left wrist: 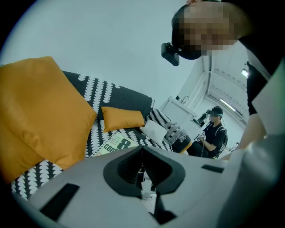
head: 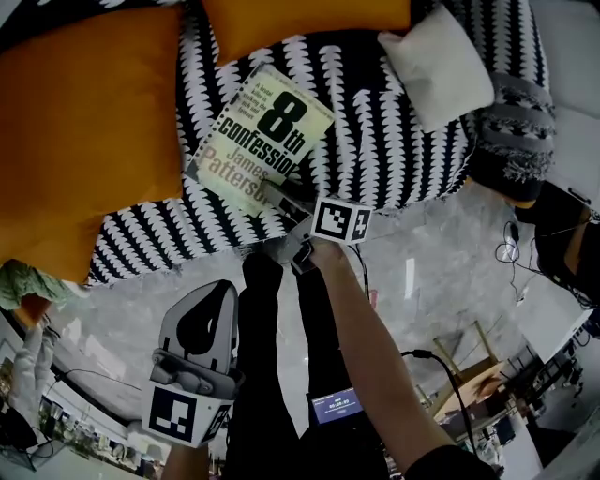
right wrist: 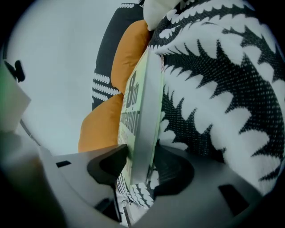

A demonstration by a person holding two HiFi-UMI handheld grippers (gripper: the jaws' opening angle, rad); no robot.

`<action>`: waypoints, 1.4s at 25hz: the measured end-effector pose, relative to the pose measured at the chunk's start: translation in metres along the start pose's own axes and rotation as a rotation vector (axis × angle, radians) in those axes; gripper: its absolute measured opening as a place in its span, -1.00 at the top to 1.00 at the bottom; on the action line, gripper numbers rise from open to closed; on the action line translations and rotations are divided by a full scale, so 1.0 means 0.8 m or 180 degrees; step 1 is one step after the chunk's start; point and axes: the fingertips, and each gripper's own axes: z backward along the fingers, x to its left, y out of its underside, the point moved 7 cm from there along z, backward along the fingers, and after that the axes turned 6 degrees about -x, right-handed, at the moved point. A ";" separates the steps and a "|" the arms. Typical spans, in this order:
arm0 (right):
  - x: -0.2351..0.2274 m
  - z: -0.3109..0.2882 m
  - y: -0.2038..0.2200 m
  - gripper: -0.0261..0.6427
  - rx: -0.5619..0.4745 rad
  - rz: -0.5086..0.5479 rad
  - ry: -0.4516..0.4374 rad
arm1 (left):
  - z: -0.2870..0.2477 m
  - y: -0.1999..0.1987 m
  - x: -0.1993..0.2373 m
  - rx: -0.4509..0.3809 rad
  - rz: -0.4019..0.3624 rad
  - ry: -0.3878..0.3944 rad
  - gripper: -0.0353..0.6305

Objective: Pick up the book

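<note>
As the book point(head: 262, 131) rests on the patterned sofa point(head: 403, 150), right gripper's point(right wrist: 140, 164) fingers pinch it; left gripper's point(left wrist: 143, 151) fingers meet.

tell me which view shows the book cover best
Head view: the book shows nearly its whole cover. The right gripper view shows it edge-on between the jaws; the left gripper view catches only a corner.

A black-and-white patterned fabric sofa point(head: 394, 141) carries a large orange fabric cushion point(head: 84, 122), a smaller orange cushion point(head: 300, 23) and a white square cushion point(head: 439, 66). Beside it is grey marbled floor point(head: 450, 272).
</note>
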 end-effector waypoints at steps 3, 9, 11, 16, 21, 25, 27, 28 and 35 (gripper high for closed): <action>-0.007 -0.002 -0.003 0.30 0.0012 -0.0001 0.0067 | -0.003 0.004 -0.001 -0.0019 -0.0027 -0.0010 0.85; -0.002 -0.002 0.000 0.33 0.0031 -0.0056 0.0082 | 0.007 0.005 0.002 0.0008 -0.0039 -0.0037 0.85; 0.003 -0.002 -0.001 0.34 0.0036 -0.0067 0.0055 | 0.011 0.003 0.001 0.0016 -0.0043 -0.0064 0.85; 0.002 0.005 0.001 0.36 0.0019 -0.0123 0.0024 | 0.012 0.005 -0.009 -0.0052 -0.0056 -0.0058 0.85; 0.015 0.010 0.014 0.38 -0.0039 -0.0158 0.0000 | 0.028 0.007 -0.016 -0.0051 -0.0010 -0.0036 0.85; 0.021 0.012 0.016 0.39 -0.0024 -0.0200 -0.0060 | 0.028 0.004 -0.018 -0.0057 0.0027 -0.0053 0.85; 0.020 0.014 0.012 0.40 -0.0037 -0.0231 -0.0068 | 0.022 0.002 -0.016 -0.0084 0.0038 -0.0055 0.85; 0.020 0.015 0.011 0.40 -0.0047 -0.0256 -0.0068 | 0.019 -0.002 -0.016 -0.0141 0.0040 -0.0043 0.85; 0.029 0.026 0.013 0.41 -0.0135 -0.0380 -0.0094 | 0.025 -0.007 -0.015 -0.0187 0.0027 -0.0055 0.85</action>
